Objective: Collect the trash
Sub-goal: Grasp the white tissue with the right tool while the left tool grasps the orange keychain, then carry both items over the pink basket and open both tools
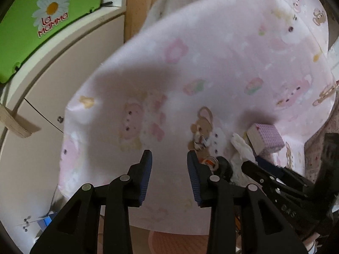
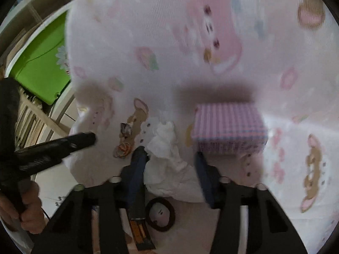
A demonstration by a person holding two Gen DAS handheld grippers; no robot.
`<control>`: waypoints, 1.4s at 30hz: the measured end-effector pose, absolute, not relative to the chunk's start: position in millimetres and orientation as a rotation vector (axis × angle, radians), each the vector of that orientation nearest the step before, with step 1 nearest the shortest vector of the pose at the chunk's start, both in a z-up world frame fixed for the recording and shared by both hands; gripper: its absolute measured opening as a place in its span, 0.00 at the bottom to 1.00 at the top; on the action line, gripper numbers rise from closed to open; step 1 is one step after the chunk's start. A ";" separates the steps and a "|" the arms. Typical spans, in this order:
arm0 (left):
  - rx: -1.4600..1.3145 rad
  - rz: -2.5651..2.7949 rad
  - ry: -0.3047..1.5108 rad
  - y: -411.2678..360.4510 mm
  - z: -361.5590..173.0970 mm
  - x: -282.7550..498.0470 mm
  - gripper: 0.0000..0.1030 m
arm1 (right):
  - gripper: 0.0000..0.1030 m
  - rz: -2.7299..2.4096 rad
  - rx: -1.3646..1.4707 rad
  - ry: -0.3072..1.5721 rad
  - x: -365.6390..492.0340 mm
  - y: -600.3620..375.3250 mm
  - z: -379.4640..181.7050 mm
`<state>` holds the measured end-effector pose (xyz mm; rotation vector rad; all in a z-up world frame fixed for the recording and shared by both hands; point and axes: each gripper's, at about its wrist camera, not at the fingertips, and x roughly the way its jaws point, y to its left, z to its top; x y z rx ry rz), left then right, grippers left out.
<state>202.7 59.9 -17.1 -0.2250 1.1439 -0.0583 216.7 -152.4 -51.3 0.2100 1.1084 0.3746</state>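
Plainly the crumpled tissue (image 2: 167,160) is light and soft — right claw (image 2: 169,163) part-open, straddling its bulging middle, not yet pinching.

The bedsheet (image 2: 211,67) looks like soft matt printed cotton. At 6 o'clock sits a crumpled white tissue (image 2: 167,148), thin papery stuff, with a shiny foil-ish candy wrapper (image 2: 124,149) at its 9 o'clock. The gingham box (image 2: 228,127) seems cloth-covered. Gripper pads (image 1: 146,175) are ribbed blue rubber on matt black plastic.
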 end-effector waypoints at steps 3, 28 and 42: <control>-0.215 -0.069 1.145 58.0 -19.4 205.5 0.26 | 0.12 0.381 0.292 1.111 220.2 -159.9 -56.7; -0.198 -0.181 1.206 -5.2 -51.4 226.1 0.09 | 0.07 0.353 0.171 1.024 173.7 -211.5 -17.1; -0.074 -0.109 1.049 -11.4 -22.1 189.1 0.08 | 0.07 0.328 0.148 1.007 163.8 -219.3 -10.9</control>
